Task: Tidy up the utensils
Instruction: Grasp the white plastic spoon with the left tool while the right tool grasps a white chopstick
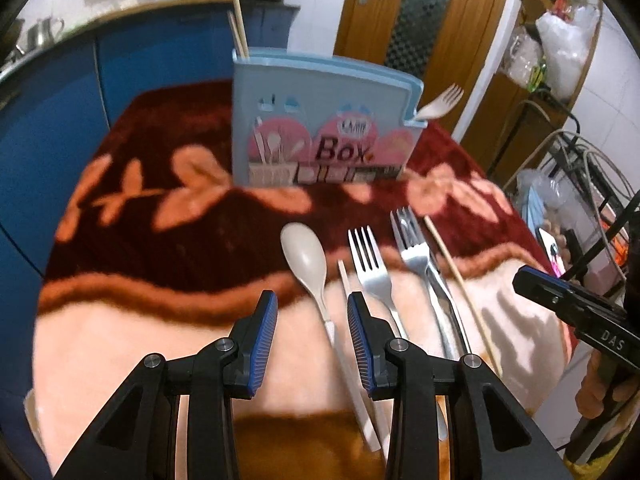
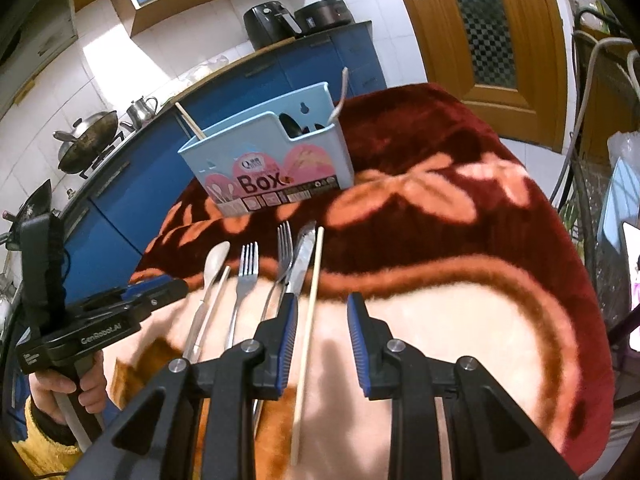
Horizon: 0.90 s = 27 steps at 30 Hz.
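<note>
Utensils lie side by side on the blanket, long axes running from the grippers toward the blue box. Beige spoon and white chopstick sit between the left gripper fingers, partly open, untouched. Wooden chopstick lies between the right gripper fingers, partly open, empty. 2 forks and a knife lie between.
</note>
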### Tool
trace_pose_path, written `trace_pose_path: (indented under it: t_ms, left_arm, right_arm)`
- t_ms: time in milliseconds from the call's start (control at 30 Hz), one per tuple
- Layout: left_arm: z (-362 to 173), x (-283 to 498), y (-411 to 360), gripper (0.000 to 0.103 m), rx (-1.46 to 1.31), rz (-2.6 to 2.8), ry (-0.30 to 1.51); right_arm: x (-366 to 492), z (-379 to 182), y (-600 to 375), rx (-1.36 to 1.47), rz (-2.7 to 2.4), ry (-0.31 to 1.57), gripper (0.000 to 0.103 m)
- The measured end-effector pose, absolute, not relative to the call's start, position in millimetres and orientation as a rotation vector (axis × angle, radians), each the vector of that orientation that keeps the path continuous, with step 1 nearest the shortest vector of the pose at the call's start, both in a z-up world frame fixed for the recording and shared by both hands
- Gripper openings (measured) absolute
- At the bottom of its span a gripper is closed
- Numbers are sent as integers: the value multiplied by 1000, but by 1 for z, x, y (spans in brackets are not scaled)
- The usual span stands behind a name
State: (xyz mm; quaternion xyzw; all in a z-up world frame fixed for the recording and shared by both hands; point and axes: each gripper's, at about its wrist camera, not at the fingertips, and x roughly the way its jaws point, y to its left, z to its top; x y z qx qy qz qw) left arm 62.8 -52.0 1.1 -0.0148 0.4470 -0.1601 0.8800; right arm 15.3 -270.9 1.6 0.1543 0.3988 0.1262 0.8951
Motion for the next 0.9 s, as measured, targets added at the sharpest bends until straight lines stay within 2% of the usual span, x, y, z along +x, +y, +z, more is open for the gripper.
trace_pose_path:
  t_ms: [333,367,433,500,667,900]
  left_arm:
    - [-18,88,-61,36,-53,-347,1078]
    - [-18,91,-63,31,-44,-351,1090]
    - [-19,97,-64,27,-36,-352,1115]
    - [-19,102,-64,16,-31,-341,1124]
    - [-20,104,-56,9,-112,-359,1123]
    - [-17,93,-38,9,-193,-387,1080]
  right_arm:
    - [16,-8,-279,338,259,843,31]
    - [16,-8,-279,337,260,844,31]
    - [17,-8,-278,330,263,850,31]
    - [19,-8,-275,315,263,855,31]
    - [25,-6,-265,266,275,872,31]
    - [36,-6,-247,199,303,925,31]
